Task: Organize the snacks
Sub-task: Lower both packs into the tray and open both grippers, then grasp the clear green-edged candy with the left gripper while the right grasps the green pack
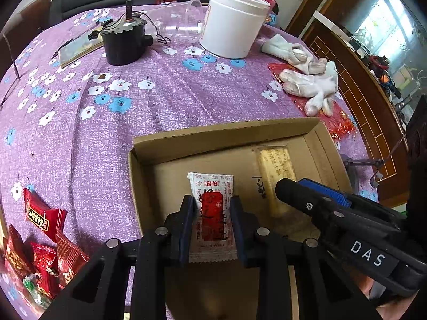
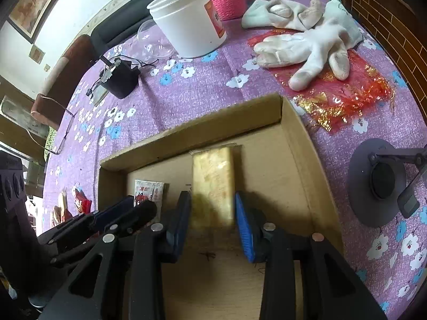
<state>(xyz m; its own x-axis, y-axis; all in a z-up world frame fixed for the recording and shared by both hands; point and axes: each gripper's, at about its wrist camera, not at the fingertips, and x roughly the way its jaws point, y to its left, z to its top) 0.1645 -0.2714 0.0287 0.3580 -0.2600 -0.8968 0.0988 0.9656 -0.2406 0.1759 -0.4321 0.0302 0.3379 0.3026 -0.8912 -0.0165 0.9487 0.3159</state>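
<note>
So far, by size:
Worktop (image 1: 165,112): was covered with a purple flowered cloth and carried everything; a white tub (image 1: 232,24), a black motor (image 1: 124,40) and white gloves (image 1: 307,80) sat toward its far edge, apart from the sorting.
Cardboard box (image 1: 218,136): stood open near the worktop's near edge and served, by my judgement, as the place where snacks were collected.
Loose red snacks (image 1: 45,242): a small heap of wrapped pieces lay outside the box at the worktop's near left edge; these looked like the work left.
Pale snack bar (image 2: 213,181): already lay flat on the box floor, toward its right side.
White-and-red sachet (image 1: 212,213): was inside the box, left of the bar, not yet let go.
Left tongs (image 1: 212,224): were closed onto the sachet's two sides, holding it low over the box floor.
Right tongs (image 2: 212,224): were parted, flanking the near end of the bar without clearly gripping it.
Progress: one item was placed, a second was being placed, several remained.
</note>
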